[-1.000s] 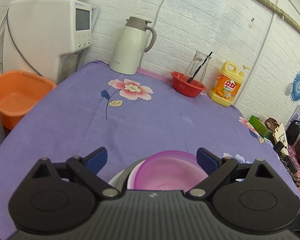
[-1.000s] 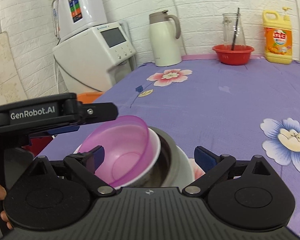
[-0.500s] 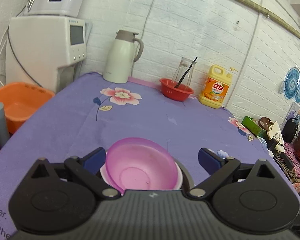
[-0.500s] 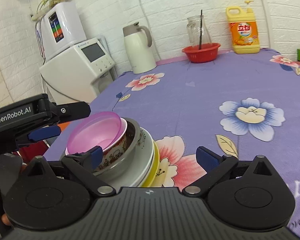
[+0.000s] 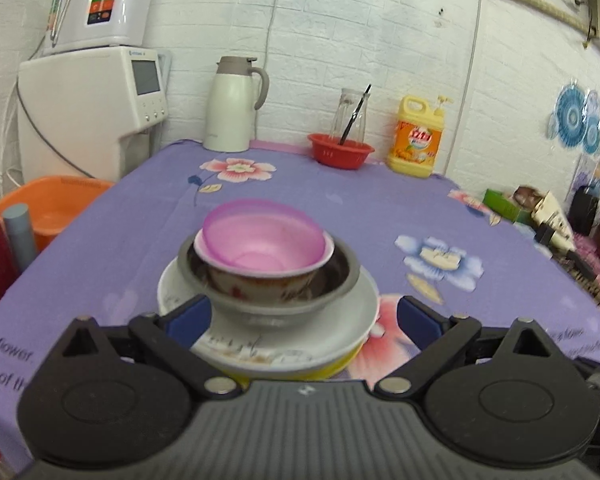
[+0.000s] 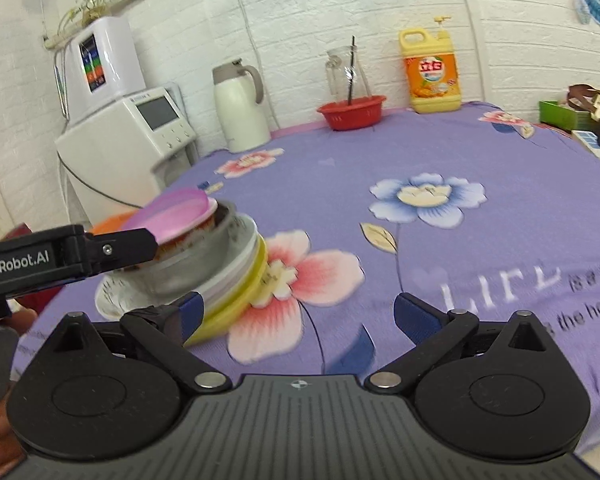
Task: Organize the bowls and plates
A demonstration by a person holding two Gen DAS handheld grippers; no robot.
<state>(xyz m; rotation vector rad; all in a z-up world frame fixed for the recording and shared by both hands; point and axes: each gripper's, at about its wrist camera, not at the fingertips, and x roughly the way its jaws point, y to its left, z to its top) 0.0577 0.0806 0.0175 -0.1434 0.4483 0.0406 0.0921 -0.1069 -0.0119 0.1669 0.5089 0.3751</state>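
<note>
A stack stands on the purple flowered tablecloth (image 5: 340,208): a pink plastic bowl (image 5: 262,236) in a patterned white bowl (image 5: 256,282), in a grey metal bowl (image 5: 340,280), on a white plate (image 5: 352,316) over a yellow plate (image 5: 340,364). The stack also shows in the right wrist view (image 6: 220,264) at the left. My left gripper (image 5: 304,318) is open and empty, just in front of the stack. My right gripper (image 6: 298,312) is open and empty, to the right of the stack. The left gripper's body (image 6: 60,256) reaches in from the left there.
At the table's back stand a white thermos jug (image 5: 230,106), a red basket (image 5: 340,154) with a glass jar, and a yellow detergent bottle (image 5: 418,138). A white appliance (image 5: 92,108) and an orange basin (image 5: 56,208) are at the left. Clutter lies at the right edge (image 5: 540,208).
Both grippers have pulled back from the stack, so the whole stack now shows. The pink bowl stays on top of the stack.
</note>
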